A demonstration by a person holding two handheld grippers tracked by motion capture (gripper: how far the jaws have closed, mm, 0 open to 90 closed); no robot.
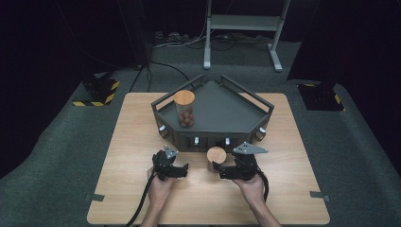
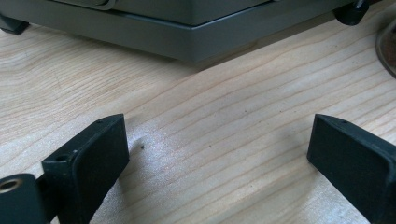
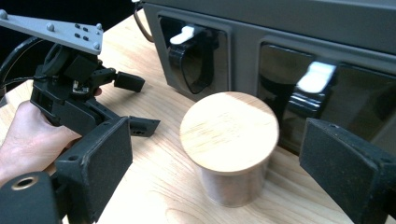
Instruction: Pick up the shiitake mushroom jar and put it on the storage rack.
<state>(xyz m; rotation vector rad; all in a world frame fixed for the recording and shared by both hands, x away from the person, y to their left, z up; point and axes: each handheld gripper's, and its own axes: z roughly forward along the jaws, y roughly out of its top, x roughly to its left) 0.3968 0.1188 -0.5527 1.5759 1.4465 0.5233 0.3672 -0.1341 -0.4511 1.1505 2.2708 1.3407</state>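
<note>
High view: a lidded wooden jar (image 1: 216, 158) stands on the desk (image 1: 283, 189) near its front edge, just before the grey tray (image 1: 227, 113). Right gripper (image 1: 219, 170) — jaws wide, either side of the jar, not gripping. Left gripper (image 1: 185, 170) — jaws wide, empty, beside it.

Dim surroundings, lit tabletop, soft shadows

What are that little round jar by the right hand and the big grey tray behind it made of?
The jar's lid looks like pale, matte wood, with fine grain lines. The jar under it seems to be clear glass or plastic, though it is blurred. The grey tray looks like matte plastic or painted metal; its even, dull surface leaves that open.
</note>
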